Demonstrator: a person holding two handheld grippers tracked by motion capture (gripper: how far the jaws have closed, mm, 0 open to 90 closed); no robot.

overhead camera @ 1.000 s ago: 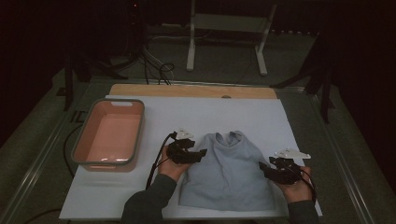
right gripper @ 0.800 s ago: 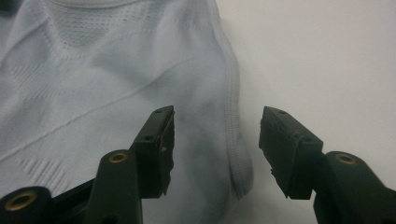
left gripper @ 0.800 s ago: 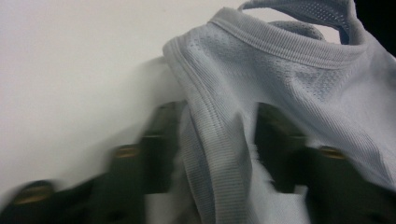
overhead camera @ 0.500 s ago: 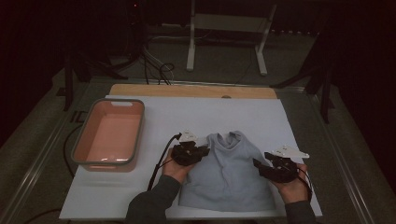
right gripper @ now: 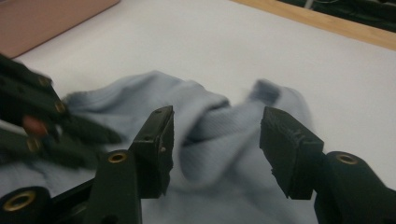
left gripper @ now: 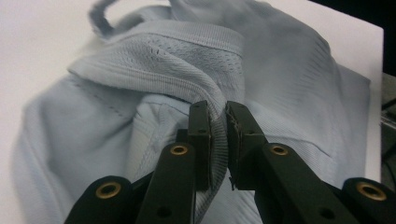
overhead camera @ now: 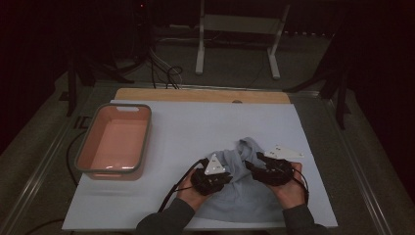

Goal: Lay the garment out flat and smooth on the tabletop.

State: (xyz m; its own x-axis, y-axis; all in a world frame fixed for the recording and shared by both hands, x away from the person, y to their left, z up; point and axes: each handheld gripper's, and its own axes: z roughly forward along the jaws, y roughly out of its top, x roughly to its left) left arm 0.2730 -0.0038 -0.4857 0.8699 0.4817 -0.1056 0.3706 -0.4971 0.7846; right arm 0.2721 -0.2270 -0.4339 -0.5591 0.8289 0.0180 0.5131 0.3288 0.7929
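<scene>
The work in hand looks like folding or gathering the pale blue shirt [overhead camera: 243, 181], which lies bunched on the near middle of the white sheet [overhead camera: 195, 132], between the two hands. The left gripper [left gripper: 218, 135] has just been closing and now pinches a ribbed edge of the shirt between its pads. The right gripper [right gripper: 215, 149] stands open around a raised fold of cloth; its pads do not press on it. In the high view the left gripper [overhead camera: 211, 177] and right gripper [overhead camera: 266, 169] sit close together over the shirt, each with its grey plate on top.

The next move, as I judge it, calls for the right jaws to close on that fold before either hand lifts, else the cloth slips free on one side.

A pink bin [overhead camera: 115, 142] with a grey rim stands on the left of the sheet, well apart from the shirt. A wooden strip [overhead camera: 200, 95] runs along the far edge. Beyond, the room is dark, with a white stand [overhead camera: 237, 34] and cables [overhead camera: 161, 68] on the floor.
</scene>
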